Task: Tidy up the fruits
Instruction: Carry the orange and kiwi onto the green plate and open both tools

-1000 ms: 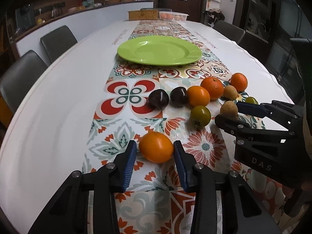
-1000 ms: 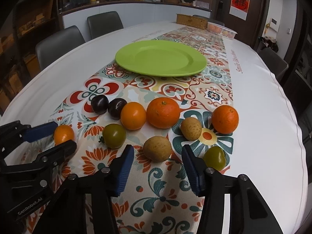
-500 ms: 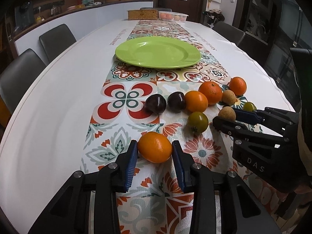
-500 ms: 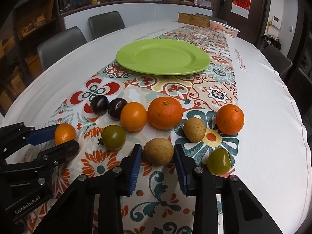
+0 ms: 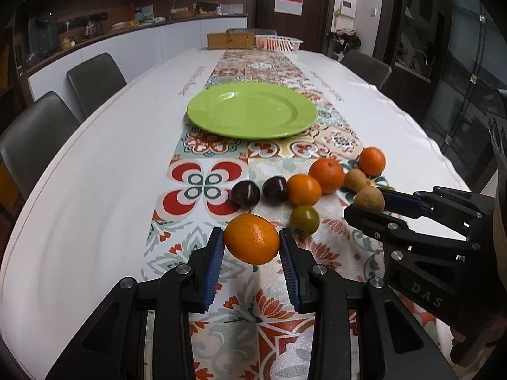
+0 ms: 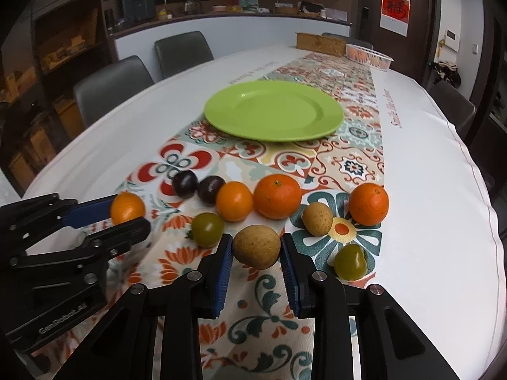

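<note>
My left gripper [image 5: 252,243] is shut on a small orange [image 5: 252,243] and holds it just above the patterned runner. My right gripper [image 6: 256,247] is shut on a round tan fruit [image 6: 256,246], also lifted slightly. The empty green plate [image 5: 252,110] lies farther up the runner; in the right wrist view the plate [image 6: 274,110] is straight ahead. Between plate and grippers lie two dark plums [image 6: 185,183], three oranges [image 6: 277,195], two green tomatoes [image 6: 207,229] and another tan fruit [image 6: 317,218]. Each gripper shows in the other's view: the right gripper [image 5: 374,204], the left gripper [image 6: 126,212].
The table has a white cloth [image 5: 104,164] on both sides of the runner. Grey chairs [image 5: 95,76] stand along the left edge. A wicker box [image 5: 230,39] and a white basket [image 5: 279,42] stand at the far end.
Both grippers closed on their fruits and lifted them slightly off the runner. The views rose and tilted a little toward the plate.
</note>
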